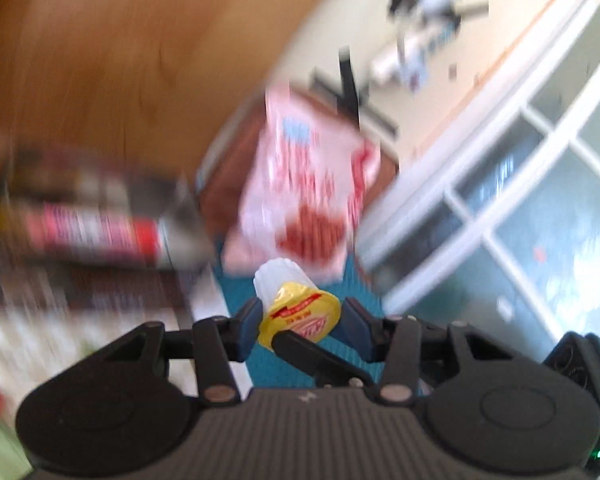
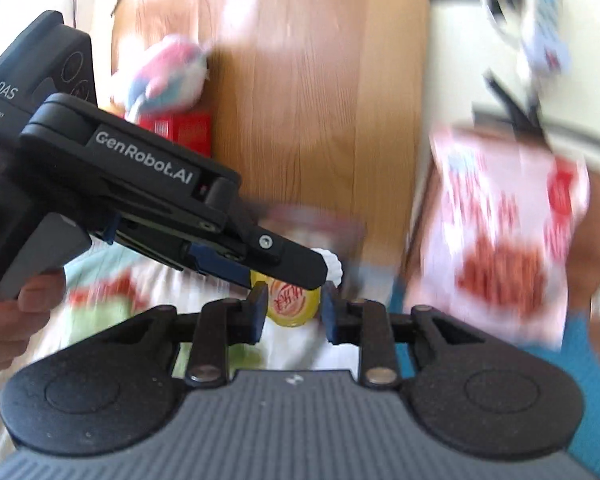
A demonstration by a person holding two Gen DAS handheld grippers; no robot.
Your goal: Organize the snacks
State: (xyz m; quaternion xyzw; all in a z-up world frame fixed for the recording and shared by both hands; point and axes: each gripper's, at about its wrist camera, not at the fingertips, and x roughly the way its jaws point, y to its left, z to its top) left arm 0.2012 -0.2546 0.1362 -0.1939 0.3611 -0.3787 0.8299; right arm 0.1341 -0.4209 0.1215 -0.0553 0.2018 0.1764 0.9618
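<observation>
A small white fluted cup with a yellow foil lid sits between the fingers of my left gripper, which looks shut on it. In the right wrist view the same cup lies between the fingers of my right gripper, with the left gripper's black finger crossing over it. Whether the right fingers press the cup is unclear. A pink-and-white snack bag stands just beyond, also in the right wrist view. Both views are motion-blurred.
A wooden tabletop lies to the left. A red-labelled packet is blurred at left. A pastel bag and a red box sit on the wood. A teal surface is below. White window frames stand at right.
</observation>
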